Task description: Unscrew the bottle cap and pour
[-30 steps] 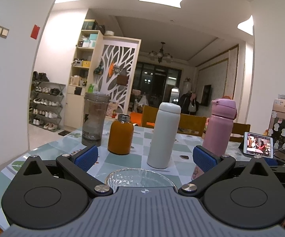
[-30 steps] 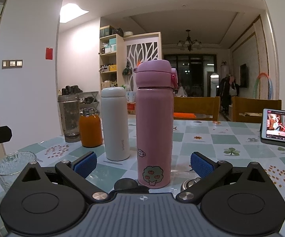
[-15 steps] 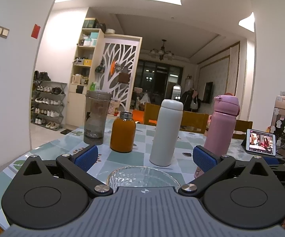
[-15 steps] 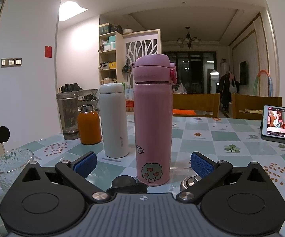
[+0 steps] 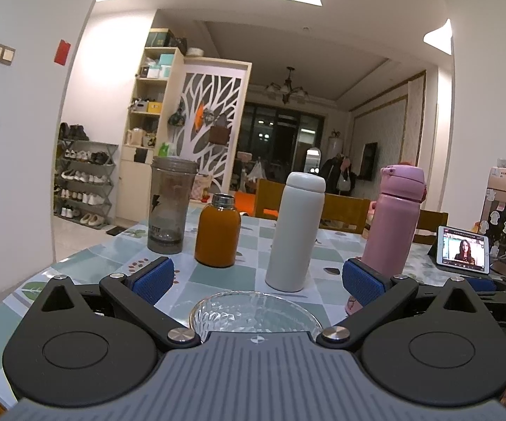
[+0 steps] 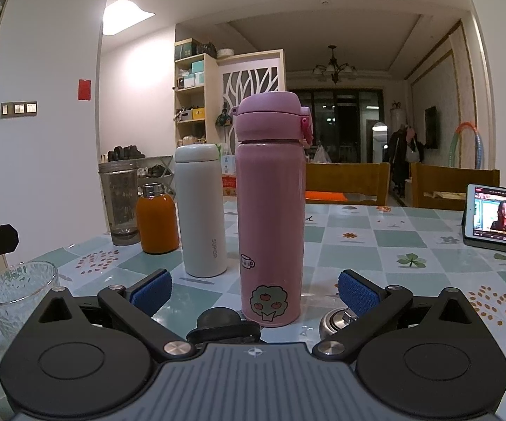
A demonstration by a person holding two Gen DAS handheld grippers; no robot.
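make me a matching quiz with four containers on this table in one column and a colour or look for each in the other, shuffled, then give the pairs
Column one:
1. flip-lid bottle
2. plain cylindrical flask
3. short bottle with a metal neck
4. shaker cup

Column two:
A. smoky grey and see-through
B. pink with a tree sticker
C. orange
D. white

Pairs: 1-B, 2-D, 3-C, 4-A
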